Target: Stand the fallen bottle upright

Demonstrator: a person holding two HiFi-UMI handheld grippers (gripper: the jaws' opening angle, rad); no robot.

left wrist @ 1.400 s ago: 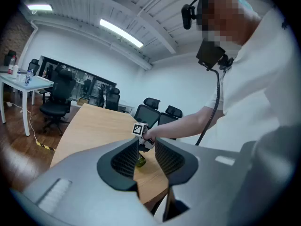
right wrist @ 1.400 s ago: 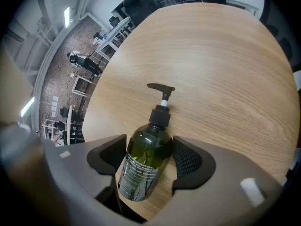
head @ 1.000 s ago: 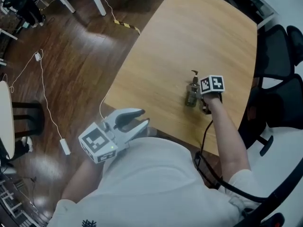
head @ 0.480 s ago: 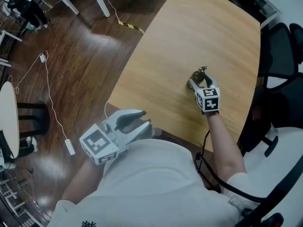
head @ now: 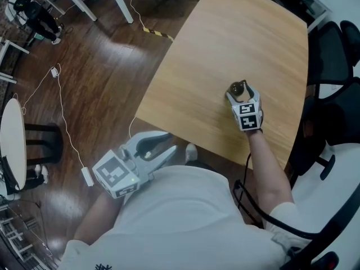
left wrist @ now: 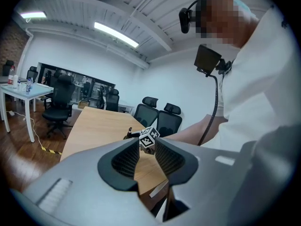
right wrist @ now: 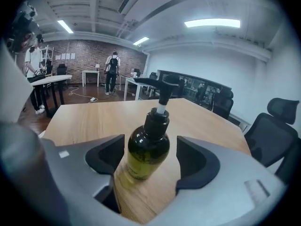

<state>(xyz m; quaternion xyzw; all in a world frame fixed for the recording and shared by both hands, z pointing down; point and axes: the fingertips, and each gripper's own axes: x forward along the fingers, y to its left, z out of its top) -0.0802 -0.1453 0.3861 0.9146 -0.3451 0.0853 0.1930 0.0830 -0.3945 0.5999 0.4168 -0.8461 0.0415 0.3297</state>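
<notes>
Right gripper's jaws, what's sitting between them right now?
The pump bottle stands on the wooden table between the right gripper's open jaws, with a gap visible beside it. The right gripper view shows this.

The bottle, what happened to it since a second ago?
The bottle was lying on the table; the right gripper tipped it upright. It now stands between that gripper's jaws, which are apart. The left gripper stayed off the table, open and empty.
</notes>
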